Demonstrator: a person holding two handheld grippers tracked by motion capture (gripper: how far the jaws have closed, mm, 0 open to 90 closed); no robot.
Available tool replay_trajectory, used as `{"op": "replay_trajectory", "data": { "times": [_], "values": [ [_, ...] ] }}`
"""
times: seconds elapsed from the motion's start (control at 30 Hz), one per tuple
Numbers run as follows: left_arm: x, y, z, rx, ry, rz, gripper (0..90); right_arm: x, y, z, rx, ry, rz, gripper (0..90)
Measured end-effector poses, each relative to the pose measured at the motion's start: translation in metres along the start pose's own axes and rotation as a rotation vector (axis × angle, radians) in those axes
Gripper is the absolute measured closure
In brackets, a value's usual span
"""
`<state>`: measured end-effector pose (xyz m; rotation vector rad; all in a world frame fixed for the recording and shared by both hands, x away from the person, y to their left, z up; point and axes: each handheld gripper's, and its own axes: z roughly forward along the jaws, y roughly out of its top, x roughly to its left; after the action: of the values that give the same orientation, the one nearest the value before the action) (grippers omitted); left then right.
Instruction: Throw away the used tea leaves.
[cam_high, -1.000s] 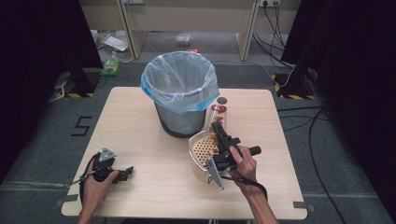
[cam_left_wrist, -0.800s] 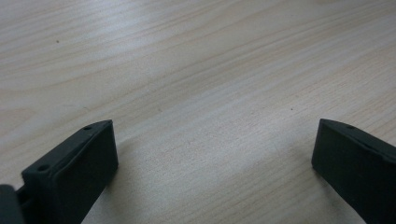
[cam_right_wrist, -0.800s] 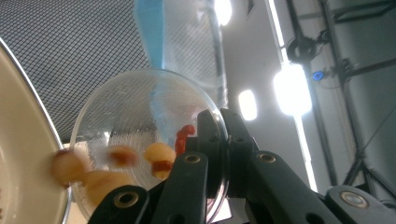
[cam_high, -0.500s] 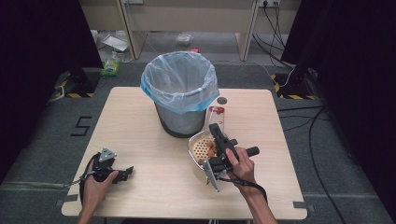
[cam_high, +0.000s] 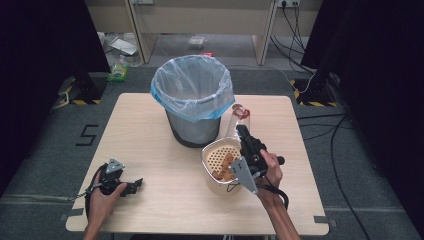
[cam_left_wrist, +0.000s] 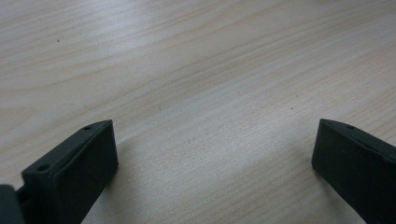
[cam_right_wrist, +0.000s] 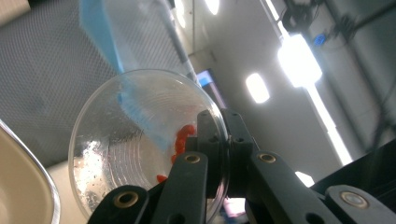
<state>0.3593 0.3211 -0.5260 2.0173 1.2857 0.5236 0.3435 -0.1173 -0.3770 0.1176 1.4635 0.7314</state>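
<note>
Between the right gripper jaws sits the rim of a clear plastic cup, pinched thin and tilted, with a few red bits clinging to its ridged, wet wall. From above, the cup hangs just right of the bin, over the far edge of a cream perforated colander holding brownish chunks. Judged step: cup lifted for emptying into the bin. Next move calls for carrying it over the crinkled blue liner rim and tipping further, keeping the pinch firm on slick plastic. Left gripper, near the desk front, well left of the bin, rests with jaws wide on pale woodgrain.
</note>
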Motion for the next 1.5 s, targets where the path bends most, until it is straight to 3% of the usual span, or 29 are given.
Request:
{"op": "replay_trajectory", "data": {
  "times": [0.03,0.13,0.2,0.27,0.3,0.33,0.4,0.43,0.5,0.53,0.6,0.67,0.7,0.73,0.8,0.87,0.9,1.0,1.13,1.23,1.3,1.5],
  "values": [
    [0.0,0.0,0.0,0.0,0.0,0.0,0.0,0.0,0.0,0.0,0.0,0.0,0.0,88.2],
    [0.0,0.0,0.0,0.0,0.0,0.0,0.0,-0.008,0.002,0.002,0.007,0.026,0.122,88.1],
    [0.0,0.0,0.0,0.0,0.0,0.0,0.0,-0.01,0.004,0.001,0.004,0.033,0.128,88.1],
    [0.0,0.0,0.0,0.0,0.0,0.0,0.0,-0.008,0.007,-0.001,-0.004,-0.003,0.067,88.1],
    [0.0,0.0,0.0,0.0,0.0,0.0,0.0,-0.004,0.007,-0.002,-0.013,-0.038,-0.011,88.1],
    [0.0,0.0,0.0,0.0,0.0,0.0,0.0,0.011,0.002,0.0,-0.001,-0.075,-0.19,88.3],
    [0.0,0.0,0.0,0.0,0.0,0.0,0.0,0.026,0.001,-0.004,-0.053,-0.071,-0.302,88.4],
    [0.0,0.0,0.0,0.0,0.0,0.0,0.0,0.03,0.002,-0.003,-0.044,-0.053,-0.344,88.4],
    [0.0,0.0,0.0,0.0,0.0,0.0,0.0,0.034,-0.002,0.004,-0.005,-0.034,-0.332,88.4],
    [0.0,0.0,0.0,0.0,0.0,0.0,0.0,0.033,-0.003,0.004,-0.007,-0.029,-0.31,88.3],
    [0.0,0.0,0.0,0.0,0.0,0.0,0.0,0.032,-0.003,0.005,-0.004,-0.032,-0.311,88.3],
    [0.0,0.0,0.0,0.0,0.0,0.0,0.0,0.033,0.0,0.0,-0.039,-0.056,-0.33,88.4],
    [0.0,0.0,0.0,0.0,0.0,0.0,0.0,0.032,0.001,-0.003,-0.082,-0.083,-0.349,88.4],
    [0.0,0.0,0.0,0.0,0.0,0.0,0.0,0.031,0.002,-0.002,-0.087,-0.083,-0.364,88.3],
    [0.0,0.0,0.0,-0.001,0.001,-0.001,0.0,0.032,-0.007,0.004,-0.007,-0.045,-0.34,88.3],
    [0.0,0.0,0.0,0.0,0.001,0.0,0.0,0.031,-0.002,0.0,-0.047,-0.054,-0.331,88.3],
    [0.0,0.0,0.0,0.0,0.001,0.0,0.0,0.031,-0.004,0.004,-0.018,-0.041,-0.316,88.3],
    [0.0,0.0,0.0,0.0,0.0,0.0,0.0,0.03,-0.004,0.005,-0.007,-0.018,-0.283,88.3],
    [0.0,0.0,0.0,0.0,0.0,0.0,0.0,0.021,-0.007,0.01,0.029,0.013,-0.127,88.2],
    [0.0,0.0,0.0,0.0,0.0,0.0,0.0,0.009,-0.016,0.013,0.044,0.026,0.032,88.1],
    [0.0,0.0,0.0,0.0,0.001,0.001,0.0,-0.002,-0.026,0.014,0.076,0.041,0.174,88.0],
    [0.0,0.0,0.0,0.0,0.0,0.0,0.0,-0.035,-0.056,0.022,0.143,0.075,0.519,87.8]
  ]
}}
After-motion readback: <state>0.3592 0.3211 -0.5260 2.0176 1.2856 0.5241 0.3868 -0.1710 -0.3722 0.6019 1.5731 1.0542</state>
